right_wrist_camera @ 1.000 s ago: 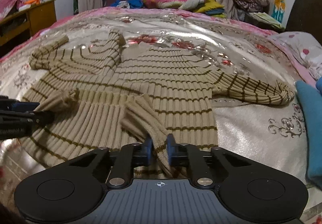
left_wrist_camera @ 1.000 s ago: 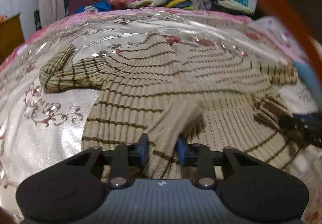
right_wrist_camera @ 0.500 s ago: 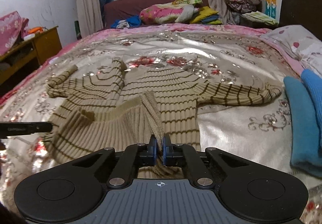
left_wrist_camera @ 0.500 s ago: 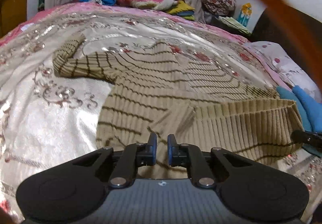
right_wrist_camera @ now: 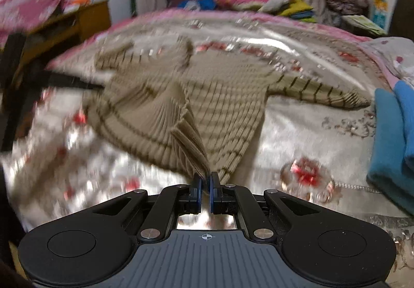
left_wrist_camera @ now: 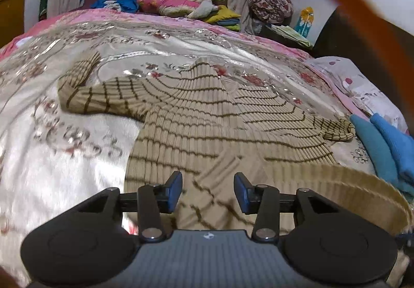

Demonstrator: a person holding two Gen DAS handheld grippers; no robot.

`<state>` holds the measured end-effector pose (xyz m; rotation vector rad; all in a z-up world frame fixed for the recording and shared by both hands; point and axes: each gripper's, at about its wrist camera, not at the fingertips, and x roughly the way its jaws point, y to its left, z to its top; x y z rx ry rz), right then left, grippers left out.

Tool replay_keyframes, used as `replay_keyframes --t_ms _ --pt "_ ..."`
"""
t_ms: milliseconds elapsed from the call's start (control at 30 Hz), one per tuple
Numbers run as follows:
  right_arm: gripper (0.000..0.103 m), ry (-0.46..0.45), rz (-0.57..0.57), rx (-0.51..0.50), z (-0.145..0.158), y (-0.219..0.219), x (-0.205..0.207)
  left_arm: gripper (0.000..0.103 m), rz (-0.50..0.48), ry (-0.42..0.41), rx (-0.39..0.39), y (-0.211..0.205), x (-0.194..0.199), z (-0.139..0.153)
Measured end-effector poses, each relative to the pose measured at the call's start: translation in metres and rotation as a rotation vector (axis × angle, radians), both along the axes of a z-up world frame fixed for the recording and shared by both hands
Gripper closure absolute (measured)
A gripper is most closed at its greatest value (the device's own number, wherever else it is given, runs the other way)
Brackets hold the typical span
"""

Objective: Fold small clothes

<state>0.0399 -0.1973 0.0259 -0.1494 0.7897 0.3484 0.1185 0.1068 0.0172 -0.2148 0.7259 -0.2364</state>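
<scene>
A small beige ribbed sweater with brown stripes (left_wrist_camera: 207,117) lies spread on the silver floral bedspread (left_wrist_camera: 64,158), sleeves out to both sides. My left gripper (left_wrist_camera: 207,191) is open and empty, just above the sweater's lower part. My right gripper (right_wrist_camera: 205,188) is shut on the sweater's ribbed hem (right_wrist_camera: 189,143) and holds it lifted off the bed. The lifted hem shows as a raised band (left_wrist_camera: 362,184) at the lower right of the left wrist view. The left gripper appears as a dark blurred bar (right_wrist_camera: 72,83) at the left of the right wrist view.
Folded blue cloth (left_wrist_camera: 388,148) lies at the bed's right side, also in the right wrist view (right_wrist_camera: 393,138). Pillows and piled bedding (left_wrist_camera: 181,1) sit at the headboard. A wooden cabinet (right_wrist_camera: 77,21) stands left of the bed. An orange cable (left_wrist_camera: 375,14) crosses the left wrist view.
My left gripper has opened and let go of the hem. My right gripper has kept its hold and lifted the hem, pulling it toward me. The right wrist view is now blurred by motion.
</scene>
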Motion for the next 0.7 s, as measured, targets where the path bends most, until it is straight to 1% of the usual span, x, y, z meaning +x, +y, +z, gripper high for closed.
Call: replay_keyframes --t_ms 67,167,200,333,433,500,567,600,633,700 --pt "0.099 0.036 0.017 -0.040 -0.009 0.002 -0.001 0.055 -0.024 0.005 0.027 -0.004 0.012 -0.004" --pt "0.097 0.072 0.039 -0.066 -0.016 0.004 -0.003 0.055 -0.081 0.017 0.071 -0.016 0.025 -0.010" --pt "0.095 0.074 0.045 -0.070 -0.016 0.005 -0.005 0.055 -0.102 0.022 0.082 -0.020 0.028 -0.011" --pt "0.094 0.067 0.060 -0.080 -0.013 0.004 -0.010 0.055 -0.151 0.040 0.145 -0.032 0.039 -0.020" --pt "0.094 0.050 0.044 -0.053 -0.006 0.000 -0.010 0.055 -0.162 0.067 0.153 -0.033 0.046 -0.026" --pt "0.092 0.037 0.031 -0.029 -0.002 0.000 -0.005 0.055 -0.167 0.084 0.143 -0.031 0.049 -0.028" --pt "0.092 0.022 0.027 -0.019 0.001 0.003 0.004 0.056 -0.179 0.093 0.149 -0.031 0.050 -0.028" --pt "0.090 0.012 0.024 -0.022 0.001 0.005 0.010 0.061 -0.184 0.095 0.153 -0.031 0.049 -0.028" --pt "0.088 0.000 0.021 -0.029 0.001 0.008 0.018 0.072 -0.195 0.096 0.154 -0.032 0.049 -0.027" --pt "0.074 -0.026 0.017 -0.038 0.000 0.011 0.031 0.082 -0.213 0.100 0.154 -0.034 0.049 -0.027"
